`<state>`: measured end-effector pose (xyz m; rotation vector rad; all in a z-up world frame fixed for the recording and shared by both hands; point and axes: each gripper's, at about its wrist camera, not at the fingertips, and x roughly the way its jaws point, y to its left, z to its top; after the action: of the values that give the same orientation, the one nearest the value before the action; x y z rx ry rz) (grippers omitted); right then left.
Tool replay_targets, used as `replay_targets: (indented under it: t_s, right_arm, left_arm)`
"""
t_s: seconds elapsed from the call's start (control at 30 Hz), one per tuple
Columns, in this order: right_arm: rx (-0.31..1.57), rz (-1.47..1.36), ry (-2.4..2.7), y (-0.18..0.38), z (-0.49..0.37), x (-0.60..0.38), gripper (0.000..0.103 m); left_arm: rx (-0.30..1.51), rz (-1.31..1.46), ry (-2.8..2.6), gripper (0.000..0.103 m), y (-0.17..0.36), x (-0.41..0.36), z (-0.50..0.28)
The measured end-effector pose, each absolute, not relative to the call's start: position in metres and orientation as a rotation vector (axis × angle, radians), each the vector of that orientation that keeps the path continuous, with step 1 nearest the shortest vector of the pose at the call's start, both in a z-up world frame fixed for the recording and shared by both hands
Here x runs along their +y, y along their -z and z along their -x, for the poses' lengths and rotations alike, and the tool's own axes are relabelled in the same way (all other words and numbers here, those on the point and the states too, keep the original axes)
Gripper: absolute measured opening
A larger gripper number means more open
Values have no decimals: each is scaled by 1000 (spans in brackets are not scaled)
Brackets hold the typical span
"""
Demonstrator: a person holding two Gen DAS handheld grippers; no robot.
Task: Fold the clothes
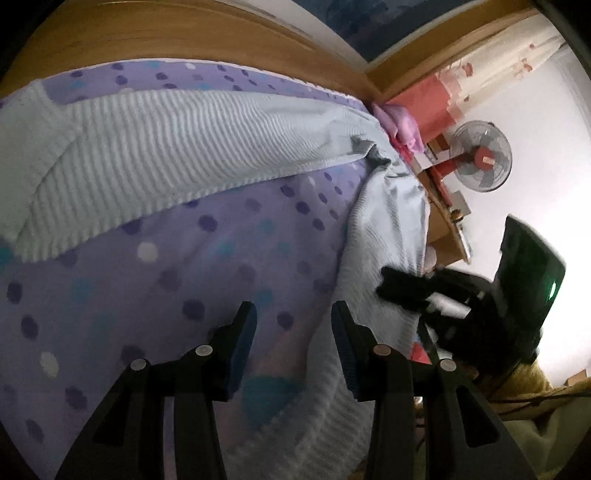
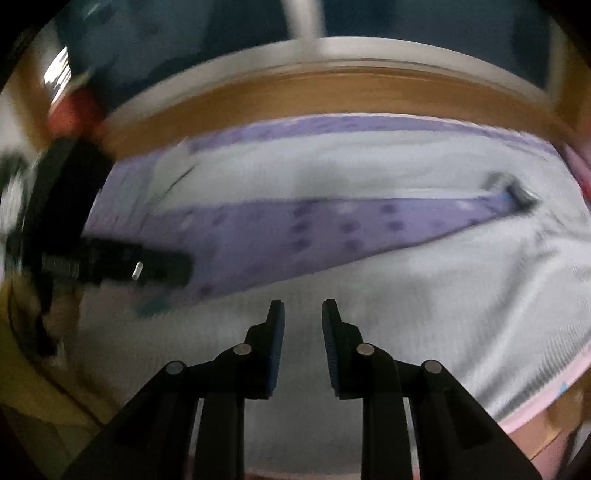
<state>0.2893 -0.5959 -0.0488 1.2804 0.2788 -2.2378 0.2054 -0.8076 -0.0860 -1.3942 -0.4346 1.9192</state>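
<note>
A pale blue ribbed garment (image 1: 166,155) lies spread on a purple dotted bed sheet (image 1: 184,266). It forms a V, with one part across the top and another running down the right side (image 1: 388,240). In the left wrist view my left gripper (image 1: 293,314) is open and empty, hovering over the sheet beside the garment's lower part. My right gripper (image 1: 406,291) shows as a dark shape over the garment's right edge. The right wrist view is blurred. There my right gripper (image 2: 303,310) stands narrowly open above the pale garment (image 2: 406,295), nothing between its fingers. The left gripper (image 2: 147,266) reaches in from the left.
A wooden bed frame (image 1: 184,33) runs along the far side of the sheet. A pink cloth (image 1: 402,125) lies at the bed's corner. Beyond the bed stand a fan (image 1: 480,155), a wooden desk edge (image 1: 443,229) and a pale curtain (image 1: 509,62).
</note>
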Motion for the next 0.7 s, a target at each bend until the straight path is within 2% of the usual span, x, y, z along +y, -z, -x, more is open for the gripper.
replay_targets:
  t_s: [0.07,0.13,0.37,0.47,0.7]
  right_arm:
    - [367,-1309,2200,64,-296,-614,22]
    - [370,-1237,2259,66,-295,-623,23]
    - [163,-1266,2298,64,-280,-616,23]
    - [139,-1286,2307,59,-293,-602,23]
    - [234,-1324,2285,63,-346,-576,23]
  left_arm:
    - [-444,1384,-1915,42,86,-813,-212]
    - [-445,1387,-1922,42,89,-816,-220]
    - [-491,1395,-1907,42,95,-831,-242]
    - [-473,1397,-1926,42,92,-837,-246]
    - [-541,1406,-2088,42,84,-874,-268]
